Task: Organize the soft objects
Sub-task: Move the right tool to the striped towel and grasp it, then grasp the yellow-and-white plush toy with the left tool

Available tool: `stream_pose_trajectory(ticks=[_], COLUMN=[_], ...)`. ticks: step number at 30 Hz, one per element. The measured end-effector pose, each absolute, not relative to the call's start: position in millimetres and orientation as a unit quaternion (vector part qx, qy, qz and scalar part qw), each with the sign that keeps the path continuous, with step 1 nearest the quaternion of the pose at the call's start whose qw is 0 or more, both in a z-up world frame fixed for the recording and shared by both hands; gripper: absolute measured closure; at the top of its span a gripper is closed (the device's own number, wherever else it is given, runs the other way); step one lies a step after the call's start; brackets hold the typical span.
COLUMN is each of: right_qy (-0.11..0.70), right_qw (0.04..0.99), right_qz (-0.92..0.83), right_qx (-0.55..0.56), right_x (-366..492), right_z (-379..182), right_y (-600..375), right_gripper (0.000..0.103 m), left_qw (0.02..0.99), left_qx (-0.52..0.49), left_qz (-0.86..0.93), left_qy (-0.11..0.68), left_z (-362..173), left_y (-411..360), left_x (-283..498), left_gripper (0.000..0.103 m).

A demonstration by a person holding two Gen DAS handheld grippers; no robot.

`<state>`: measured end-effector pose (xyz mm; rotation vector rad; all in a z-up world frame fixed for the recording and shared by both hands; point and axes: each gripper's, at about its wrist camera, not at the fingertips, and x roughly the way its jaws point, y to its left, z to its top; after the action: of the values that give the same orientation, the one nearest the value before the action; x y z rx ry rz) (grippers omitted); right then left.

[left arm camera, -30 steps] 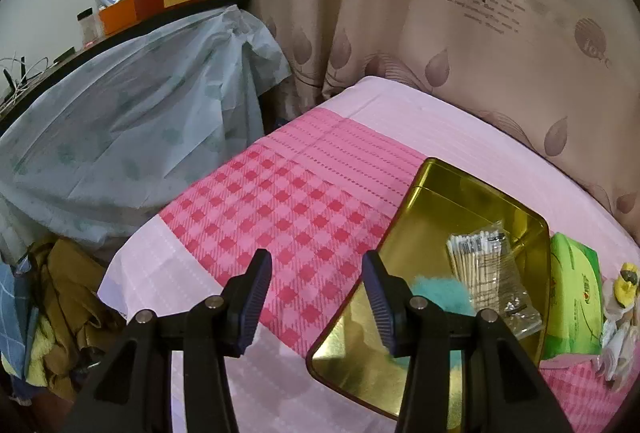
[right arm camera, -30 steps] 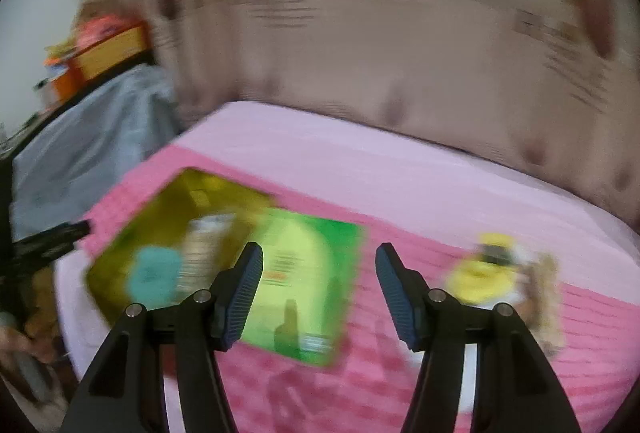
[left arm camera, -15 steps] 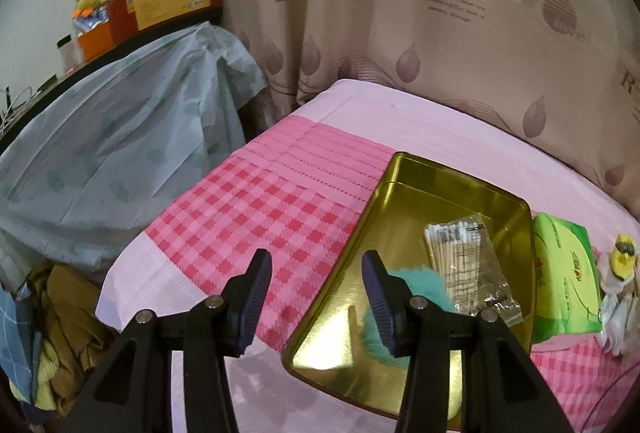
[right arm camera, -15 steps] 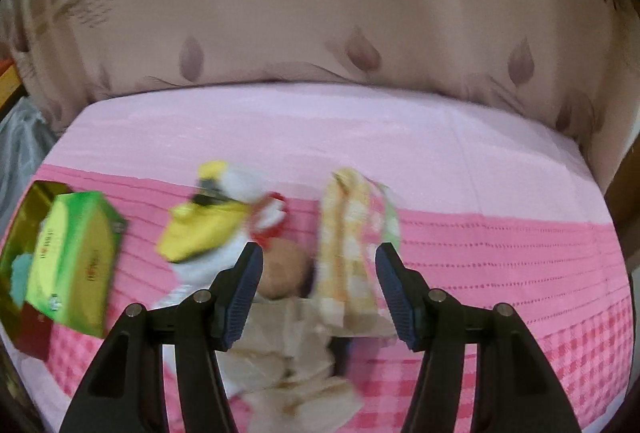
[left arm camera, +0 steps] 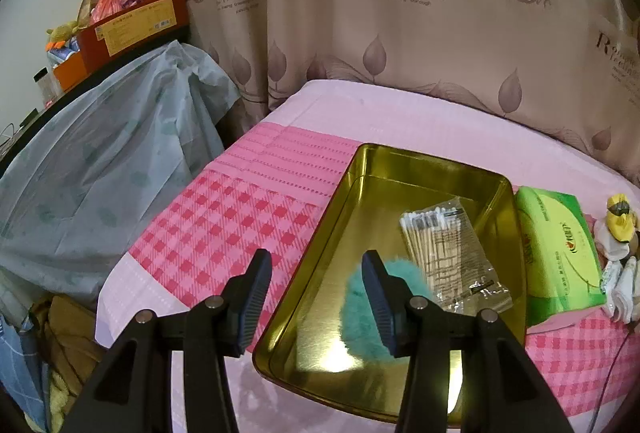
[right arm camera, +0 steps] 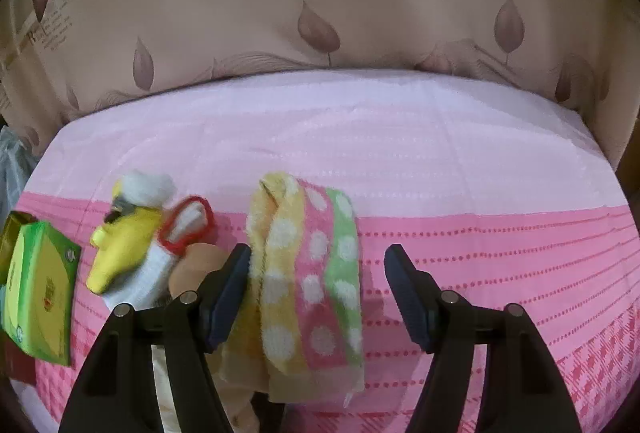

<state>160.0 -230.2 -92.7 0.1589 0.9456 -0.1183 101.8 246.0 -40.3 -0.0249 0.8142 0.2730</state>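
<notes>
In the right wrist view a folded towel (right arm camera: pixel 308 273), striped yellow, pink and green with white dots, lies on the pink bedspread (right arm camera: pixel 400 137). My right gripper (right arm camera: pixel 318 261) hangs over it with its jaws opening; the towel is between the fingers, nearer the left one, and is not squeezed. Left of it lie a yellow and white plush toy (right arm camera: pixel 128 245) and a green tissue pack (right arm camera: pixel 40 289). In the left wrist view my left gripper (left arm camera: pixel 316 273) is open and empty over the near left rim of a gold tray (left arm camera: pixel 420 161). The tray holds a teal fluffy puff (left arm camera: pixel 356 313) and a bag of cotton swabs (left arm camera: pixel 444 245).
The tissue pack (left arm camera: pixel 556 253) and the plush toy (left arm camera: pixel 620 221) lie right of the tray. Beige cloth (right arm camera: pixel 240 365) is bunched under the towel's near end. A leaf-print curtain (right arm camera: pixel 320 13) backs the bed. Covered furniture (left arm camera: pixel 100 161) and a clothes pile (left arm camera: pixel 60 333) stand off the bed's left side.
My right gripper swept right, from above the tray and tissue pack past the plush toy to the towel, and its jaws widened. My left gripper shifted slightly towards the tray, still open.
</notes>
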Motion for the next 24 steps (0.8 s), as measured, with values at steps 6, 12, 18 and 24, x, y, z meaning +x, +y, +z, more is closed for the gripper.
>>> stream_pose_trajectory(ticks=[6, 12, 18, 24], right_qy=[0.464, 0.448, 0.439, 0.431], right_qw=[0.883, 0.89, 0.895, 0.897], right_qz=[-0.031, -0.025, -0.03, -0.061], right_qx=[0.068, 0.083, 0.077, 0.071], right_x=[158, 161, 154, 129], right_z=[-111, -110, -103, -98], right_y=[-225, -225, -234, -253], right_gripper=[0.042, 0.059, 0.072, 0.072], left_qw=[0.903, 0.906, 0.91, 0.919], left_qx=[-0.024, -0.006, 0.021, 0.039], left_qz=[0.133, 0.139, 0.129, 0.087], left_qy=[0.407, 0.4, 0.393, 0.382], left_z=[-47, -48, -48, -41], left_y=[251, 246, 232, 209], left_x=[107, 106, 104, 99], left_gripper=[0.055, 0.055, 0.055, 0.055])
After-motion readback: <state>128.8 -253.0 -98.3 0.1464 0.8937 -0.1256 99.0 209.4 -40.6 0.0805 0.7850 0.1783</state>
